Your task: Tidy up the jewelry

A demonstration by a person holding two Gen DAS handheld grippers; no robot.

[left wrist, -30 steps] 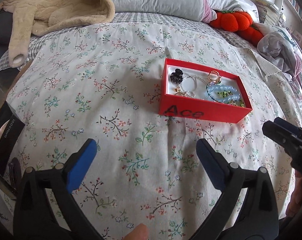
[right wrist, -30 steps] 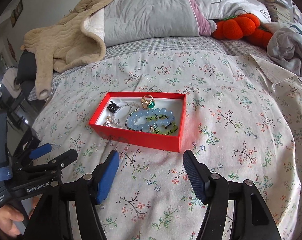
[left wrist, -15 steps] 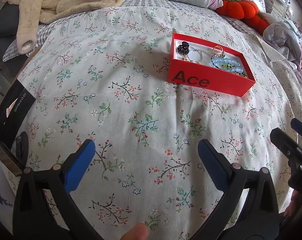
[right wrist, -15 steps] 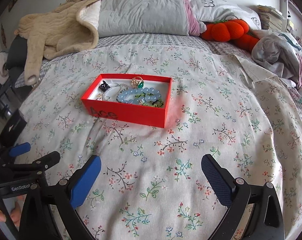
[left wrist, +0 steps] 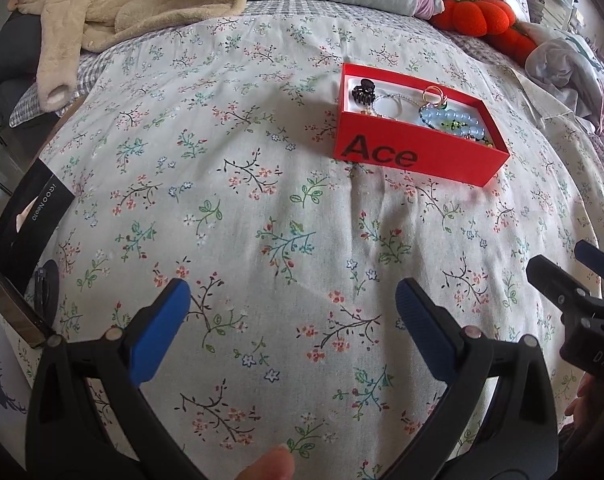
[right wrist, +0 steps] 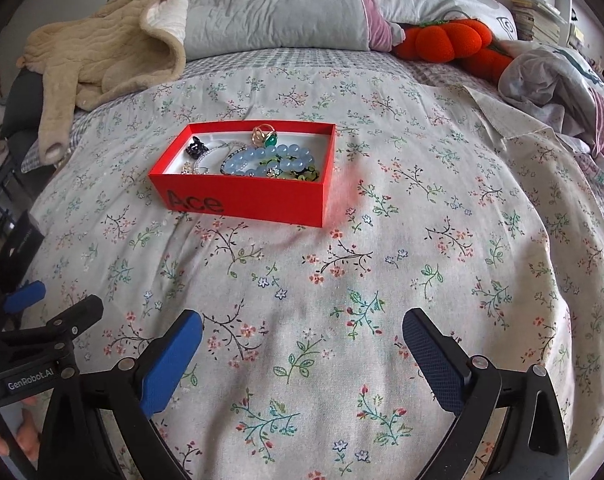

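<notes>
A red box marked "Ace" [left wrist: 413,158] [right wrist: 246,202] sits on the floral bedspread. Inside lie a black hair claw [left wrist: 363,91] [right wrist: 196,147], a pale blue bead bracelet [left wrist: 457,118] [right wrist: 270,159], a gold ring with a green stone [right wrist: 266,136] [left wrist: 435,94] and a thin silver chain [left wrist: 389,100]. My left gripper [left wrist: 292,308] is open and empty, well short of the box. My right gripper [right wrist: 302,334] is open and empty, also well back from the box. Each gripper shows at the edge of the other's view.
A beige fleece robe [right wrist: 102,56] and grey pillows [right wrist: 278,4] lie at the bed's head. Orange plush pumpkins [right wrist: 449,40] and crumpled clothes [right wrist: 557,76] are at the far right. A black carton [left wrist: 30,216] stands off the bed's left edge.
Both grippers have pulled back from the box and stayed open. The box and its jewelry have not moved.
</notes>
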